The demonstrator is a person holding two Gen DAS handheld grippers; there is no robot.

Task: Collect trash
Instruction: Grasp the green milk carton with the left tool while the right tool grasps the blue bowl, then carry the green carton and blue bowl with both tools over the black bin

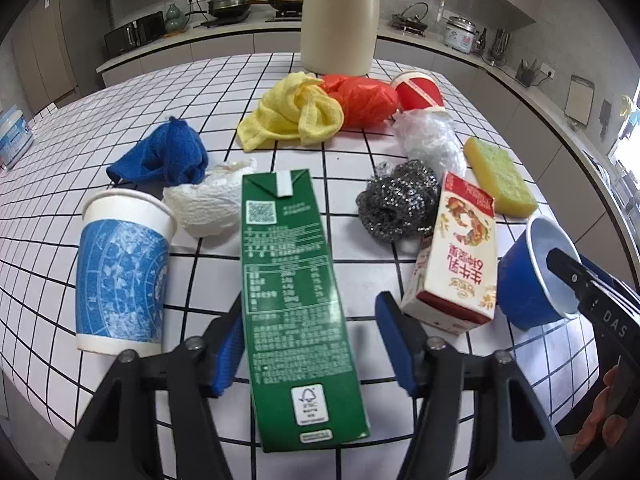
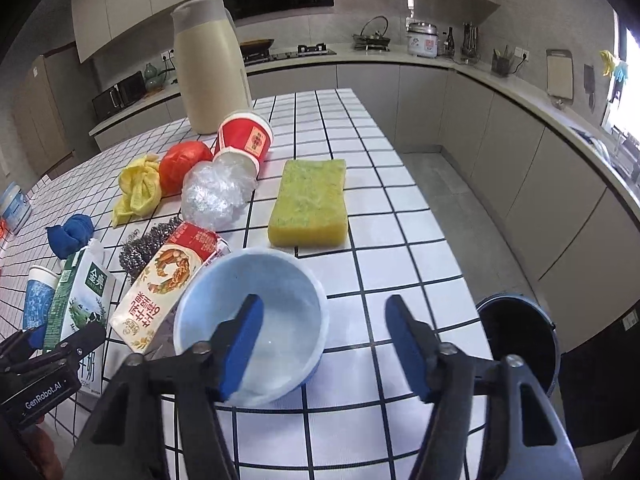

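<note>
A tall green milk carton [image 1: 294, 300] stands between the open jaws of my left gripper [image 1: 312, 344]; the pads stand apart from its sides. It also shows in the right wrist view [image 2: 80, 304]. My right gripper [image 2: 324, 344] is open over a blue paper bowl [image 2: 250, 324], with its left finger inside the rim. The bowl also shows in the left wrist view [image 1: 536, 272]. A red-and-white milk carton [image 1: 456, 252] lies between the two. A black trash bin [image 2: 520, 344] stands on the floor beside the table's right edge.
On the tiled table [image 2: 400, 272] lie a blue-patterned paper cup [image 1: 124, 276], crumpled white paper [image 1: 204, 204], blue cloth [image 1: 164, 156], yellow cloth [image 1: 296, 112], red bag [image 1: 364, 100], red cup [image 2: 244, 136], clear plastic wrap [image 2: 216, 196], steel scourer [image 1: 396, 200], yellow sponge [image 2: 308, 204] and a cream jug [image 2: 208, 64].
</note>
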